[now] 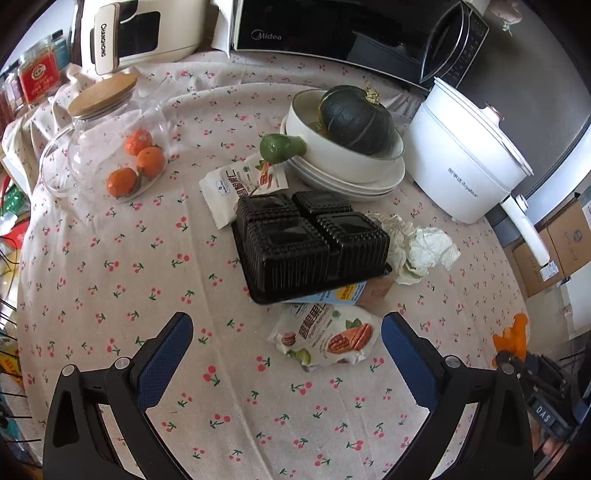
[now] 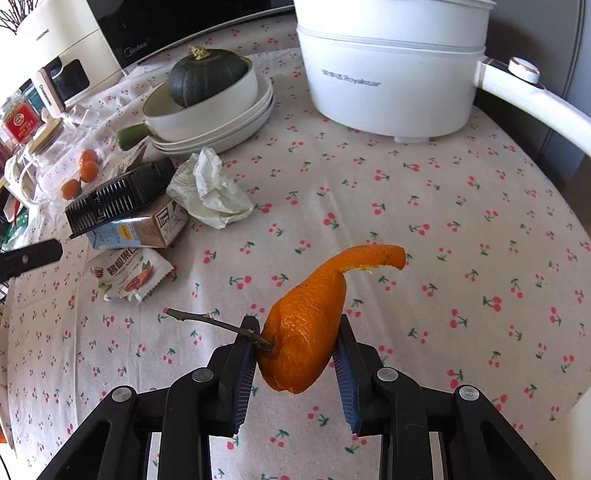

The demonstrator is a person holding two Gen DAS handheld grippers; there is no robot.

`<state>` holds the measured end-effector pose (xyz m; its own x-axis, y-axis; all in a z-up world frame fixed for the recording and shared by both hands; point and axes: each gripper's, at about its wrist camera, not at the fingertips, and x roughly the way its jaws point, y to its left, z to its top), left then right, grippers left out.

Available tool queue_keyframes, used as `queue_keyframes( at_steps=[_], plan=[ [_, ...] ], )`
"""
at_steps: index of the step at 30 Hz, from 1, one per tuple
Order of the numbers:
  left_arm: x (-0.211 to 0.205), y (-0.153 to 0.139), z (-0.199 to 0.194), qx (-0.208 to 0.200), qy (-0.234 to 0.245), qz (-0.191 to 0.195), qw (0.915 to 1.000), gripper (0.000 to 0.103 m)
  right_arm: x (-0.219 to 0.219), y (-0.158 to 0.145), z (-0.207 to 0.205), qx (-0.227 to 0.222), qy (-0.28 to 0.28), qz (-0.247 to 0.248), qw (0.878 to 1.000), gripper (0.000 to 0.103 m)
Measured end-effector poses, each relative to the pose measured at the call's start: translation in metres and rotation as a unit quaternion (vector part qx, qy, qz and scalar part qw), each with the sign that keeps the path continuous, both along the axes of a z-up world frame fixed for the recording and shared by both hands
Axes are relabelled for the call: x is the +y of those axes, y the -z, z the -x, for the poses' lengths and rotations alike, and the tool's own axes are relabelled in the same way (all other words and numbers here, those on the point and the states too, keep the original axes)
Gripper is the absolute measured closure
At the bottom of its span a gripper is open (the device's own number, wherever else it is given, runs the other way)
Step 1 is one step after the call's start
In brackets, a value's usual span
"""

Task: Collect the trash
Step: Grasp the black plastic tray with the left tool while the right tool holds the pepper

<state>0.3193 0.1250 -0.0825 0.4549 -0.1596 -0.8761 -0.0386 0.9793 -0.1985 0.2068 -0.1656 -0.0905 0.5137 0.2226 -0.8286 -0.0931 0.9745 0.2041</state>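
Right gripper (image 2: 295,354) clamped on curled orange peel with woody stem (image 2: 306,332), above cherry-print tablecloth (image 2: 443,221); left gripper (image 1: 286,339) spread wide apart, empty, facing crumpled nut snack wrapper (image 1: 325,338)

A home kitchen: a surface (image 1: 110,280) under cherry-print cloth carries a Midea microwave (image 1: 332,29) at 12 o'clock, a Royalstar electric pot (image 1: 465,155) at 2, stacked dishes (image 1: 347,177) with a squash (image 1: 354,118), and a glass jar (image 1: 107,147) of oranges at 10
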Motion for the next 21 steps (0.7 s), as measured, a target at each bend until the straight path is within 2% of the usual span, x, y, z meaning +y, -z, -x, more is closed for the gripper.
queue_keyframes(
  at_steps=[5,9,11,13,17,19,20,21],
  plan=[
    [-0.014,-0.009,-0.042,0.025,-0.046,0.014,0.9985,0.0,-0.03,0.0,0.002,0.011,0.021,-0.009,1.0,0.068],
    [-0.003,-0.003,-0.053,0.025,-0.105,0.02,0.994,0.001,-0.049,0.0,0.005,0.018,0.033,-0.011,0.999,0.068],
    [0.007,0.006,-0.053,0.032,-0.129,0.027,0.9907,0.006,-0.057,0.0,0.006,0.019,0.036,-0.011,0.999,0.068],
    [0.016,0.019,-0.054,0.044,-0.142,0.058,0.9872,0.021,-0.063,-0.001,0.007,0.02,0.038,-0.01,0.999,0.068],
    [0.024,0.032,-0.052,0.044,-0.162,0.102,0.9806,0.023,-0.071,-0.002,0.009,0.022,0.042,-0.015,0.999,0.068],
    [0.024,0.032,-0.05,0.039,-0.164,0.118,0.9786,0.031,-0.074,-0.003,0.011,0.021,0.043,-0.017,0.999,0.068],
    [0.024,0.031,-0.048,0.037,-0.164,0.119,0.9785,0.032,-0.074,-0.004,0.012,0.02,0.043,-0.016,0.999,0.068],
    [0.024,0.029,-0.046,0.035,-0.165,0.12,0.9784,0.038,-0.075,-0.004,0.012,0.02,0.043,-0.016,0.999,0.068]
  ],
)
